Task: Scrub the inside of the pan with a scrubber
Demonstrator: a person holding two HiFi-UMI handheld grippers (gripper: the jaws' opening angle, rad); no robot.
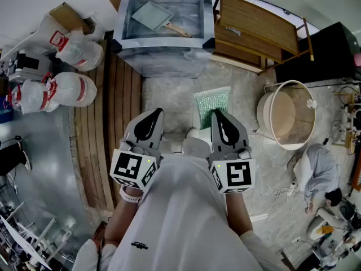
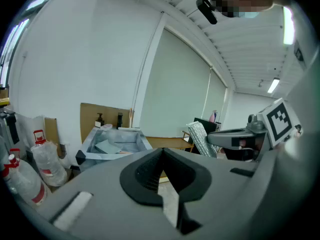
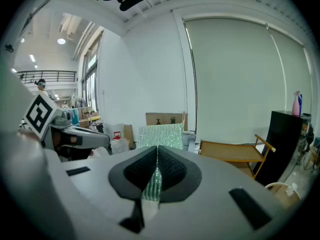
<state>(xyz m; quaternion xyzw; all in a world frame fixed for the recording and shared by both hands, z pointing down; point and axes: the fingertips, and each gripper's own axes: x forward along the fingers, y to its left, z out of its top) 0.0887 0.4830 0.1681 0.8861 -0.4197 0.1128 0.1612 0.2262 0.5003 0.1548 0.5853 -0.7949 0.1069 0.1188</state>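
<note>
Right gripper (image 1: 221, 114) pinches the green scrubber (image 1: 213, 103), left gripper (image 1: 152, 114) closed on nothing, both well short of the tub (image 1: 163, 58) holding the rectangular pan (image 1: 153, 14), so I'd keep that pinch firm and pin the handle (image 1: 179, 30) first.

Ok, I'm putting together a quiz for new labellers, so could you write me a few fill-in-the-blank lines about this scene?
1. The tongs shut on the green scrubber are the person's ____ pair.
2. The pan lying in the clear tub has a ____ handle.
3. The left tongs are shut and hold ____.

Missing words: right; wooden; nothing
</note>
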